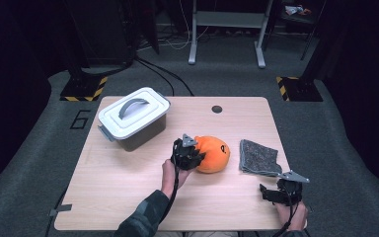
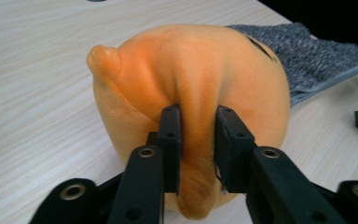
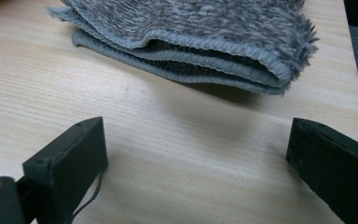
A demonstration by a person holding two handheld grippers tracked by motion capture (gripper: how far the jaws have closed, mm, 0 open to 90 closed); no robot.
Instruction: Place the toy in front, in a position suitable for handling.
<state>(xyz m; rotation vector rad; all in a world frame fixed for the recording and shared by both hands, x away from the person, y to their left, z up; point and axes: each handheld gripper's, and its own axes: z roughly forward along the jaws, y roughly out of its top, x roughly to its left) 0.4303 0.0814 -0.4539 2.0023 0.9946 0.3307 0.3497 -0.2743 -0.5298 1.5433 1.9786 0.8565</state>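
Note:
An orange plush toy (image 1: 214, 153) lies near the middle of the wooden table (image 1: 128, 197). My left gripper (image 1: 192, 157) is shut on it from the left. In the left gripper view the two jaws pinch a fold of the orange plush toy (image 2: 196, 84), with my left gripper (image 2: 198, 123) pressed into its fabric. A folded grey cloth (image 1: 259, 157) lies to the right of the toy. My right gripper (image 1: 271, 191) rests open just in front of the cloth, near the table's front right corner. The right gripper view shows the folded grey cloth (image 3: 191, 37) beyond my right gripper (image 3: 196, 158), its jaws wide apart over bare wood.
A grey plastic box with a white lid and grey handle (image 1: 134, 116) stands at the table's back left. A small dark round hole (image 1: 217, 109) sits near the back edge. Beyond the table are a grey floor, cables and a white stand (image 1: 227, 29).

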